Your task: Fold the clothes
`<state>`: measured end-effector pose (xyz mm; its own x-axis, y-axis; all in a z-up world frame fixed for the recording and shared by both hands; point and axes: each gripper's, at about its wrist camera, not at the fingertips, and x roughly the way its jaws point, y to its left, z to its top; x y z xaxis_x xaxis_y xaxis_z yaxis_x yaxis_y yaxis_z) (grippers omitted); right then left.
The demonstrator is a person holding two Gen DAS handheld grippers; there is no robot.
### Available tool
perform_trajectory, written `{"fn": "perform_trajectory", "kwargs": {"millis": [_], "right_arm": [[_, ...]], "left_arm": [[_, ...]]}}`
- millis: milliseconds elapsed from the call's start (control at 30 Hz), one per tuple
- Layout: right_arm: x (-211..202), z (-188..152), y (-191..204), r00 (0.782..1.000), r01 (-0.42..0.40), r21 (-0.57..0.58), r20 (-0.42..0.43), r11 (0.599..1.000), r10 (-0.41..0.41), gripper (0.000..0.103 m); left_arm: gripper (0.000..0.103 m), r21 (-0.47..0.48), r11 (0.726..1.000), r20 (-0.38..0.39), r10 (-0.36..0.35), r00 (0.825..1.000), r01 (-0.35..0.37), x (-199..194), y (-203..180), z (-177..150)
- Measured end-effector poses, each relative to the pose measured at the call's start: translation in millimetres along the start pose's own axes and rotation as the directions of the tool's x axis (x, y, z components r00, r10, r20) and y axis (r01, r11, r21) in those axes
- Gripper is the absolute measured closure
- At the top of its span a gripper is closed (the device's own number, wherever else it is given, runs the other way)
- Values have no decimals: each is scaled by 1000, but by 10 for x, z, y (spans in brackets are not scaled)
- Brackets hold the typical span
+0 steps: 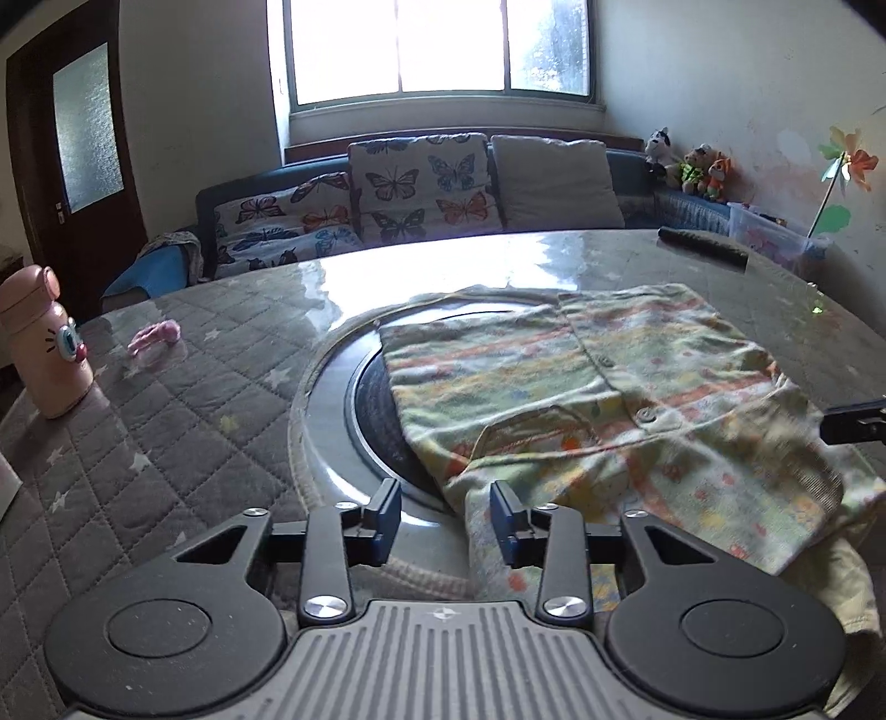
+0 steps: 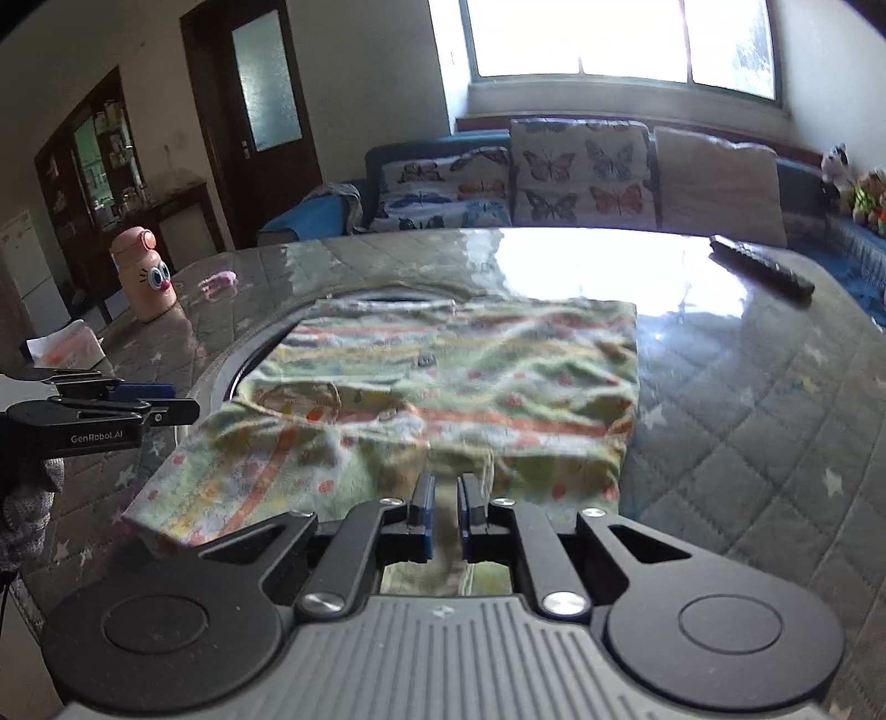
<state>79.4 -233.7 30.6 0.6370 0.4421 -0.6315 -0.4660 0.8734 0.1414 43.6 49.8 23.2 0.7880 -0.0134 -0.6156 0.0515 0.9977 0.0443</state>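
Left wrist view: the camera sits low behind the left gripper [image 1: 446,518], close above the tabletop [image 1: 183,421], facing the window [image 1: 437,44] and the sofa [image 1: 421,188]; the printed shirt [image 1: 598,399] lies ahead and to its right. Right wrist view: the camera sits low behind the right gripper [image 2: 444,512], facing the same way, with the shirt directly ahead and very near. Both views share the shirt, the pink bottle [image 1: 41,343], the remote control [image 1: 703,246] and the sofa. Each view catches the other gripper at its edge.
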Motion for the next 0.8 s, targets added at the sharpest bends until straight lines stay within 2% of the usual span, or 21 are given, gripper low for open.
{"fn": "perform_trajectory", "kwargs": {"millis": [100,200,433,667,800], "right_arm": [[119,69,21,1000,-20,-38,4,999,20,94],[288,79,71,1000,-19,-76,-3,997,19,94],[631,20,42,998,-32,-91,-53,995,27,93],[391,-14,57,997,-53,-128,-54,990,47,86],[274,-77,145,993,-94,-175,-82,980,81,83]], "left_arm": [[82,21,999,-2,-41,999,41,62,-90,52],[85,53,996,-11,-70,997,71,164,-185,68],[90,46,998,-76,-35,996,39,444,-96,-3],[89,65,997,-70,-36,997,41,355,-104,-8],[89,111,989,-44,-98,994,102,154,-262,-7]]}}
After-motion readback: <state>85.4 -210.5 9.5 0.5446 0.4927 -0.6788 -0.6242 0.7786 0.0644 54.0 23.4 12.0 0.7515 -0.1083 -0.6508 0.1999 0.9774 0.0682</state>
